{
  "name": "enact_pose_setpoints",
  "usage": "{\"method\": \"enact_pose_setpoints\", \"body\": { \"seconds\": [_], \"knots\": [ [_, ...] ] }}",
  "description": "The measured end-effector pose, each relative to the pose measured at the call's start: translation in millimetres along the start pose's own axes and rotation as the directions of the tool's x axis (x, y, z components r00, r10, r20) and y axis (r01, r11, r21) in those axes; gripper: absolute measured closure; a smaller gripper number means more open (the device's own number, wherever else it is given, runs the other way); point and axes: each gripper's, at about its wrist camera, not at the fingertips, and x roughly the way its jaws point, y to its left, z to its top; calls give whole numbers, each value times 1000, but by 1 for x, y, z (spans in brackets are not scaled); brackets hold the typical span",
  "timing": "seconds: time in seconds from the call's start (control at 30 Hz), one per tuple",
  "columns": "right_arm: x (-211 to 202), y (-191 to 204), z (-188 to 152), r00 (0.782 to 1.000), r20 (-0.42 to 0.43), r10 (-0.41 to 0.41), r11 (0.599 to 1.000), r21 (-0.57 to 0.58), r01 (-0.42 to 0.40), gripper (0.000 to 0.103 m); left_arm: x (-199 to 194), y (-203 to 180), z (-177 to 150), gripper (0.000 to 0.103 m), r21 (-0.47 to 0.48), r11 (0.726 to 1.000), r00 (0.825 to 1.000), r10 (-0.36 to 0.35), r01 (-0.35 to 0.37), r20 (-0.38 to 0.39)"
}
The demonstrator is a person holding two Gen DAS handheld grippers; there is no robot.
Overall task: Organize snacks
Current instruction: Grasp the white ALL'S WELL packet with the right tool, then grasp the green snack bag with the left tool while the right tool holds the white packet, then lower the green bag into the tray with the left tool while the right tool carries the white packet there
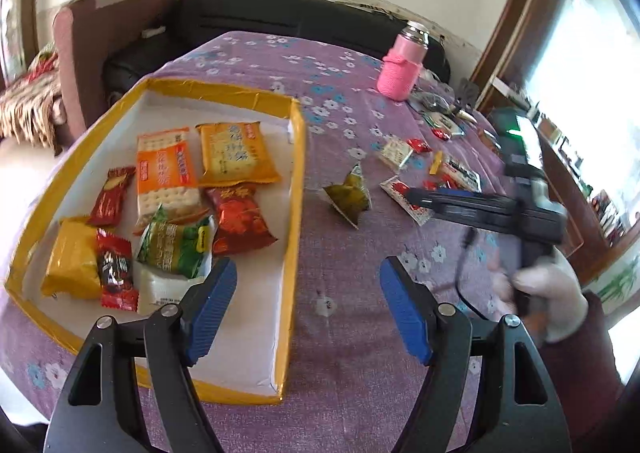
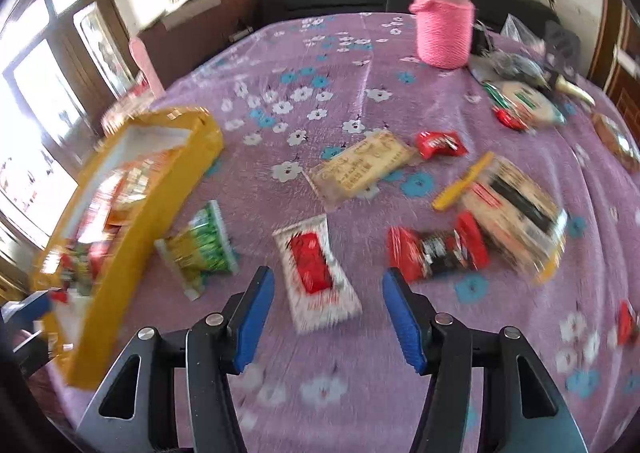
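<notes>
Jaws of the left gripper [image 1: 306, 307] stand open and empty over the box [image 1: 294, 189] rim, well short of the loose snacks. The right gripper [image 2: 328, 317] has open, empty jaws; the white-red packet [image 2: 316, 273] lies just ahead between them on the desk, long axis running away, nearer this hand.

Daylight glares thru the blown-out bright window [image 1: 580, 65]; right wrist view motion-blurred, fisheye edges bent w/ dark corners.
</notes>
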Motion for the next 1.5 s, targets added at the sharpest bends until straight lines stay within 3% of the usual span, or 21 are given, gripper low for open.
{"method": "enact_pose_setpoints", "body": {
  "seconds": [0.17, 0.23, 0.47, 0.6, 0.73, 0.8, 0.87, 0.97, 1.23, 1.5],
  "knots": [
    [28, 10, 5, 999, -7, -34, 999, -32, 34, 47, 5, -18, 17, 29, 116, 993, 999, 36, -36, 9],
    [27, 11, 3, 999, 3, -54, 998, -33, 54, 73, 13, -24, 23, 29, 149, 988, 999, 41, -41, 0],
    [9, -9, -14, 999, 38, 1, 999, 43, -2, 74, 65, -57, 53, 30, 252, 968, 995, 38, -15, -88],
    [4, -27, -19, 996, 50, 74, 991, 108, -79, 74, 105, -74, 67, 30, 335, 942, 984, 78, -21, -157],
    [4, -35, -19, 991, 54, 125, 981, 145, -131, 74, 143, -80, 74, 30, 411, 909, 964, 166, -68, -208],
    [4, -38, -18, 989, 56, 140, 977, 154, -147, 74, 157, -80, 70, 44, 437, 896, 948, 207, -84, -243],
    [5, -39, -18, 987, 57, 149, 975, 159, -156, 74, 160, -80, 66, 66, 416, 908, 946, 171, -43, -274],
    [4, -40, -19, 987, 59, 152, 974, 163, -160, 74, 154, -83, 62, 73, 415, 908, 954, 171, -54, -248],
    [-9, -46, -20, 979, 122, 163, 964, 190, -184, 74, 121, -80, 55, 75, 343, 939, 976, 105, -34, -190],
    [-12, -49, -21, 972, 149, 180, 956, 206, -209, 74, 58, -60, 48, 74, 206, 978, 996, 9, 9, -86]
  ]
}}
